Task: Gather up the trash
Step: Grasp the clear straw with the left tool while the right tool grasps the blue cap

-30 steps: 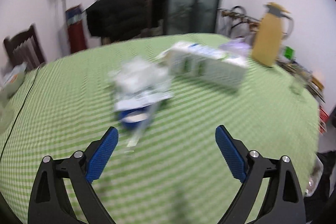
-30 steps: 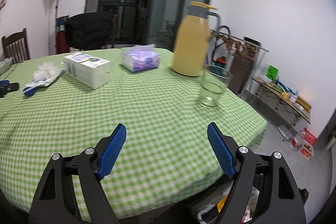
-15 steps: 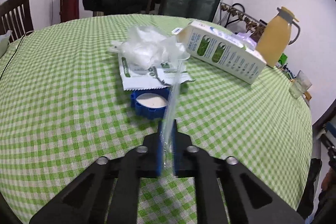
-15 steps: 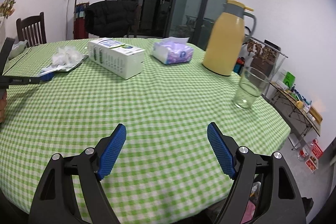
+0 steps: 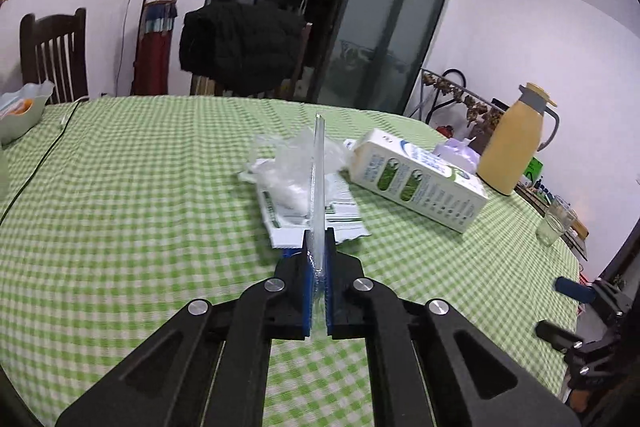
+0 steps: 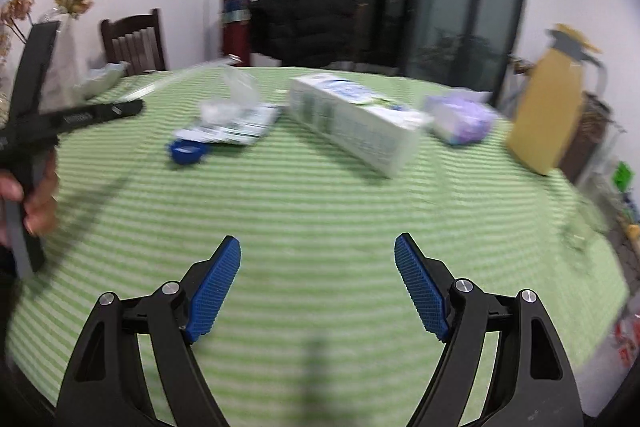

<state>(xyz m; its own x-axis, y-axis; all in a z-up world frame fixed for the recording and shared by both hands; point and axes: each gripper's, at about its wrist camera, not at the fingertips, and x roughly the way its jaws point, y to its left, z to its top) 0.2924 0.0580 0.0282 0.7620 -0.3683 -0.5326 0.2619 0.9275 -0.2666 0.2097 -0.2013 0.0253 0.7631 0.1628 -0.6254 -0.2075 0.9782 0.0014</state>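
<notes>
My left gripper is shut on a long clear plastic strip that stands up between its blue pads, lifted over the green checked table. Just beyond it lie crumpled clear plastic and a torn white-and-green packet. In the blurred right wrist view, my right gripper hangs open over the cloth with nothing between its fingers. A blue lid, the packet and the crumpled plastic lie ahead to its left. A hand holds the left gripper there with the strip.
A white milk carton lies on its side right of the pile. Behind it are a purple tissue pack and a yellow jug, with a glass near the right edge. A cable, chairs and a floor lamp are at the far side.
The left gripper went from wide open to shut on the clear strip and raised it off the cloth. The right gripper swung left towards the pile, still open.
</notes>
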